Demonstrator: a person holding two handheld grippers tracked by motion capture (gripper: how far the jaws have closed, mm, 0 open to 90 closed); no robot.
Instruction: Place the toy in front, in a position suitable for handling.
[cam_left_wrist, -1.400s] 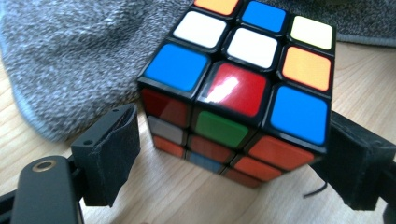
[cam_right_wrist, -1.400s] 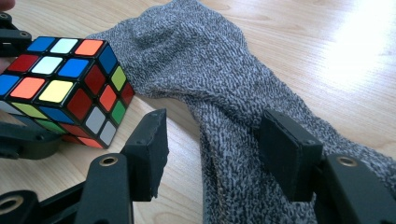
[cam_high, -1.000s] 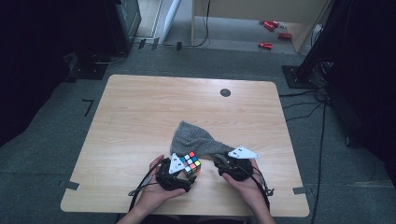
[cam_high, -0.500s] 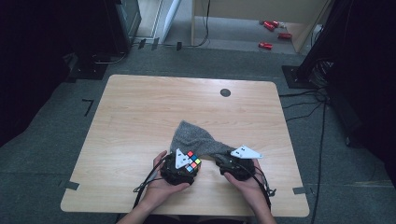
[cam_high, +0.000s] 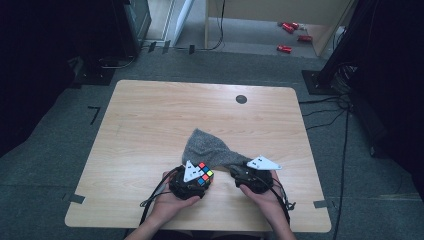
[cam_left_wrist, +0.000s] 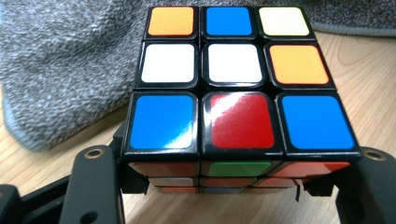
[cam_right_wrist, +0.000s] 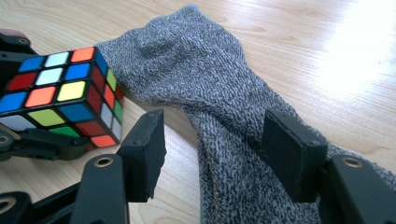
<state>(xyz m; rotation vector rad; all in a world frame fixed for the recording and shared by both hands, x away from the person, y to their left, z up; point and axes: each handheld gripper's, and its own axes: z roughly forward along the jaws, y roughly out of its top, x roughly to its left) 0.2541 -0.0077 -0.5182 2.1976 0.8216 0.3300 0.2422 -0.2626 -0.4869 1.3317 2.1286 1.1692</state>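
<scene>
A scrambled Rubik's cube (cam_left_wrist: 233, 79) sits on the wooden table (cam_high: 150, 115) near its front edge, against a crumpled grey knitted cloth (cam_high: 205, 145). My left gripper (cam_high: 197, 181) has just been closing its jaws and now has them against the cube's two sides; the cube (cam_high: 202, 175) shows between them from above. My right gripper (cam_right_wrist: 219, 149) stands open astride a narrow end of the cloth (cam_right_wrist: 201, 70). Its left pad is clear of the fabric and its right pad is at the fabric's edge. The cube (cam_right_wrist: 60, 93) shows at the left of the right gripper view.
A small black round grommet (cam_high: 241, 99) is set in the table near its far edge. Cables trail from both grippers over the front edge. Red objects (cam_high: 285, 48) lie on the floor beyond the table. Bare wood stretches to the left and behind the cloth.
The left gripper's jaws have closed in onto the cube. Both hands, the cube and the cloth stay where they were.
</scene>
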